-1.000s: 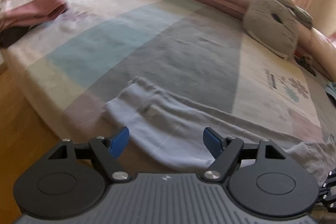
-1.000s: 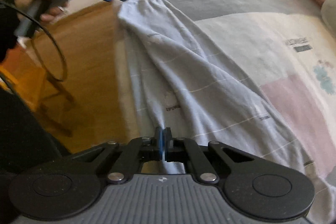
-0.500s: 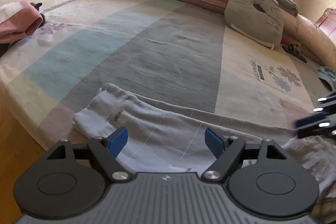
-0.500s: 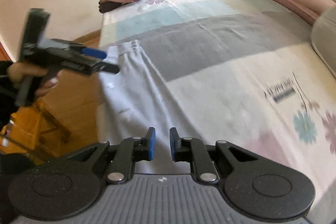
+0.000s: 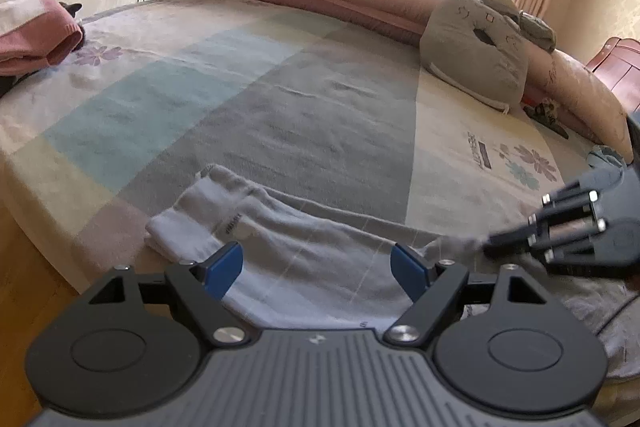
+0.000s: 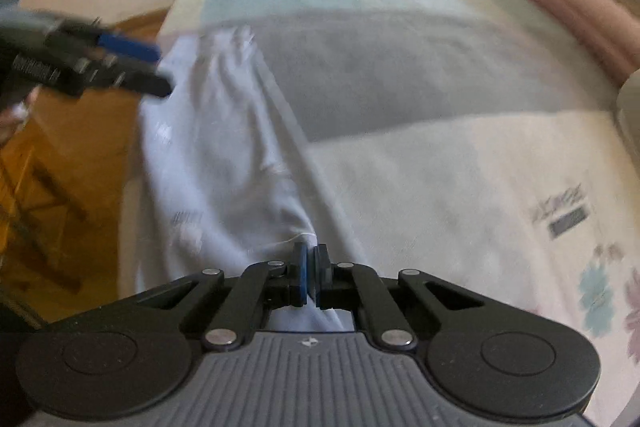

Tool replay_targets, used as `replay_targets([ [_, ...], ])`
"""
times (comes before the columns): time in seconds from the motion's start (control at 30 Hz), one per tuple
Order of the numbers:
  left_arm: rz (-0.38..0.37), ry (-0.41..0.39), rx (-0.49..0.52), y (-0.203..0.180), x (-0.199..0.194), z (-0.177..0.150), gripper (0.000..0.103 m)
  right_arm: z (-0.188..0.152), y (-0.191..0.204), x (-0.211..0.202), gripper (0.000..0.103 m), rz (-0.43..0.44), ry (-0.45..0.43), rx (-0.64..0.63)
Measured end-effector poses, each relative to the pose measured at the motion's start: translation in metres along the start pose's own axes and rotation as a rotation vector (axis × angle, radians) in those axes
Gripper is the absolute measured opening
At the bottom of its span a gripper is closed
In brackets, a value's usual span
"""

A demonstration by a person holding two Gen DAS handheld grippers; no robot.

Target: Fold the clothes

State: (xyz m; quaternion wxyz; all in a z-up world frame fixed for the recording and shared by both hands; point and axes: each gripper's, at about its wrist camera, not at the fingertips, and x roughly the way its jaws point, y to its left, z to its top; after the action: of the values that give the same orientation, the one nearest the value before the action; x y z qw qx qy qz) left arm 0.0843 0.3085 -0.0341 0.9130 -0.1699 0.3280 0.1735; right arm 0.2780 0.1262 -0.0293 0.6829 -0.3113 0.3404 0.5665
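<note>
My left gripper hangs with its blue pads spread wide and nothing between them, just above the near edge of the pale grey garment, which lies stretched lengthwise along the near side of the bed. The cuffed end of the garment sits at about ten o'clock from my left pads. At three o'clock in the left view my right gripper comes in from the side, its pads pinched together on a fold of the same cloth; the right view, though blurred, shows the fabric rising into the closed pads.

To do this step well, I judge I should keep the right pinch firm and low, then bring the left pads down onto the near edge toward the cuffed end and close on both layers, not just the top one. With both ends held, I want even tension so the cloth stays flat. The folded pink clothes at nine o'clock are well apart and should not interfere.
</note>
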Motion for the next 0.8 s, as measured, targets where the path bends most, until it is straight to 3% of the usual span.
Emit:
replay_targets([
  [0.17, -0.005, 0.013, 0.005, 0.002, 0.006, -0.001, 0.082, 0.005, -0.006, 0.011, 0.011, -0.045, 0.04, -0.004],
  [0.37, -0.029, 0.016, 0.071, -0.006, 0.008, 0.0, 0.086, -0.011, -0.028, -0.036, 0.021, -0.105, -0.041, 0.164],
  [0.53, -0.051, 0.028, 0.142, -0.023, 0.014, 0.001, 0.086, -0.043, -0.039, -0.053, 0.021, -0.153, 0.005, 0.23],
  [0.67, -0.029, 0.024, 0.179, -0.032, 0.015, 0.003, 0.086, -0.044, -0.032, -0.057, 0.021, -0.11, -0.002, 0.225],
  [0.8, 0.017, 0.017, 0.161, -0.025, 0.008, 0.005, 0.086, -0.005, -0.025, -0.041, 0.021, 0.003, -0.079, 0.168],
])
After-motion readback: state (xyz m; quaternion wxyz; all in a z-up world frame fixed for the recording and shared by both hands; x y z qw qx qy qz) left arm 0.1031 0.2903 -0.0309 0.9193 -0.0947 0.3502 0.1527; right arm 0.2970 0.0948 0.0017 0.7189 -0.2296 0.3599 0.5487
